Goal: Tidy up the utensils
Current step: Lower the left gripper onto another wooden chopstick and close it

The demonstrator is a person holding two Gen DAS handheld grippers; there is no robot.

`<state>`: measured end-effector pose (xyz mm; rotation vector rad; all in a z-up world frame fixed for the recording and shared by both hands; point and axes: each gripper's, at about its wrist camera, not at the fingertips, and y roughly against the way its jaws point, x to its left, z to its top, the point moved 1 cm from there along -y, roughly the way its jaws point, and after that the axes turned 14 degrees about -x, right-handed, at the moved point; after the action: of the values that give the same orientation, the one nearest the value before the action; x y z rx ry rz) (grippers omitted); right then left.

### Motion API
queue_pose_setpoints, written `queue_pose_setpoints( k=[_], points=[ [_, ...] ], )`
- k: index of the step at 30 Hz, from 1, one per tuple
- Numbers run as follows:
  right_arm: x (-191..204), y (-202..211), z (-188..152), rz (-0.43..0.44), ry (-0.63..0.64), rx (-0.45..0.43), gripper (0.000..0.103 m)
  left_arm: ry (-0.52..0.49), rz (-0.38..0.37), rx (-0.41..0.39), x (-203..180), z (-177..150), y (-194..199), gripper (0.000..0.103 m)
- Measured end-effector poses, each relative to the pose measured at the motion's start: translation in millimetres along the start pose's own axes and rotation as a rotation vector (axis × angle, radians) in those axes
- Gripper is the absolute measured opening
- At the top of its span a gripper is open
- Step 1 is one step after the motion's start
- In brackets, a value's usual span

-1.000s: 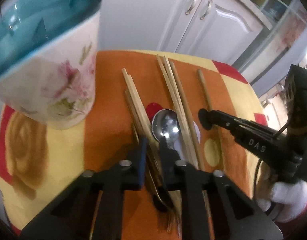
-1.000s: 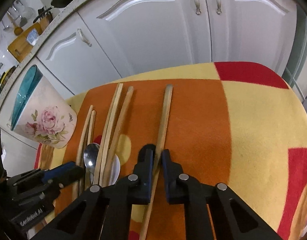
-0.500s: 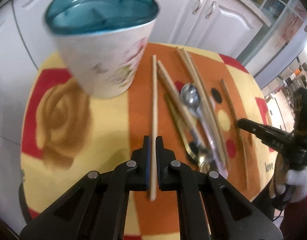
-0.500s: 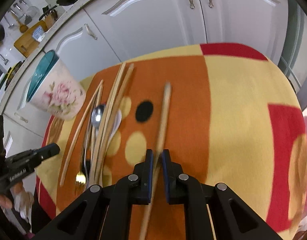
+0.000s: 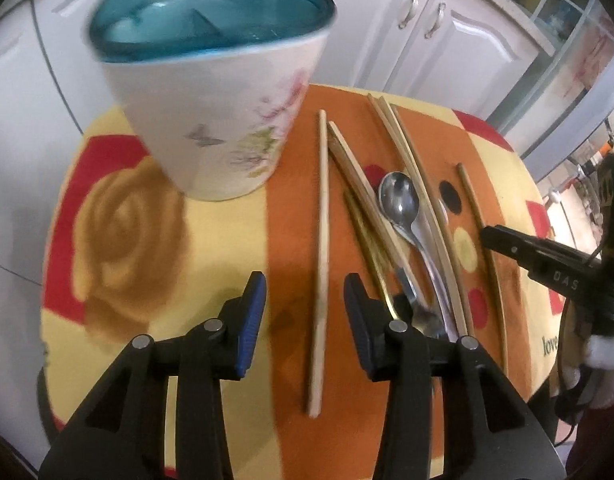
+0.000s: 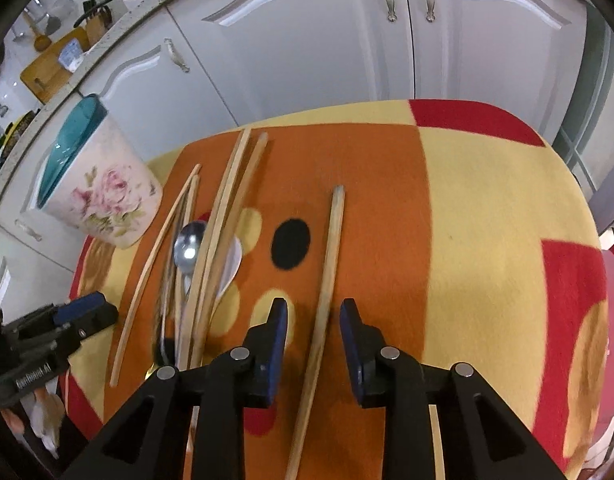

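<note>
Both claws letting go of chopsticks

Now the left claw (image 5: 305, 296) hangs over the blanket-covered surface (image 5: 119, 216) with its jaws opening; a single wooden chopstick (image 5: 322, 248) lies flat between them, and neither blue pad touches it. Just beyond stands the floral holder (image 5: 219, 120) with its teal inside, upright on the yellow part of the cloth.

Right of that chopstick lies a loose cluster: more chopsticks (image 5: 411, 184), a metal spoon (image 5: 399, 204) and a gold-handled piece whose head is hidden behind the claw's right finger.

Over on the other side, the right claw (image 6: 313, 326) is likewise opening, its jaws standing apart around another chopstick (image 6: 329, 272) that rests on the orange stripe, clear of both pads. A black dot on the cloth sits just left of this stick. White cabinet doors (image 6: 315, 40) fill the background.
</note>
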<state>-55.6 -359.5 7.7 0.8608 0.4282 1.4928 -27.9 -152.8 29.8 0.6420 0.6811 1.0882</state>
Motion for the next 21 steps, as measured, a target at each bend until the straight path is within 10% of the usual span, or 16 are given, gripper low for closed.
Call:
queue_pose_setpoints(
  k=[3, 5, 16, 21],
  points=[
    [-0.3, -3.6, 3.3, -0.011, 0.001, -0.009, 0.008, -0.036, 0.057, 0.007, -2.3, -2.8, -11.5, 0.032],
    [-2.7, -1.0, 2.9, 0.012, -0.020, -0.002, 0.008, -0.063, 0.040, -0.001, -4.2, -3.1, -10.4, 0.005],
    [-0.4, 35.6, -40.6, 0.056, -0.015, 0.085, 0.007, -0.116, -0.034, 0.137, 12.6, -45.5, 32.4, 0.004],
    [5.5, 34.8, -26.2, 0.042, 0.014, 0.051, 0.040, -0.128, -0.066, 0.117, 7.6, -42.4, 41.1, 0.009]
  ],
)
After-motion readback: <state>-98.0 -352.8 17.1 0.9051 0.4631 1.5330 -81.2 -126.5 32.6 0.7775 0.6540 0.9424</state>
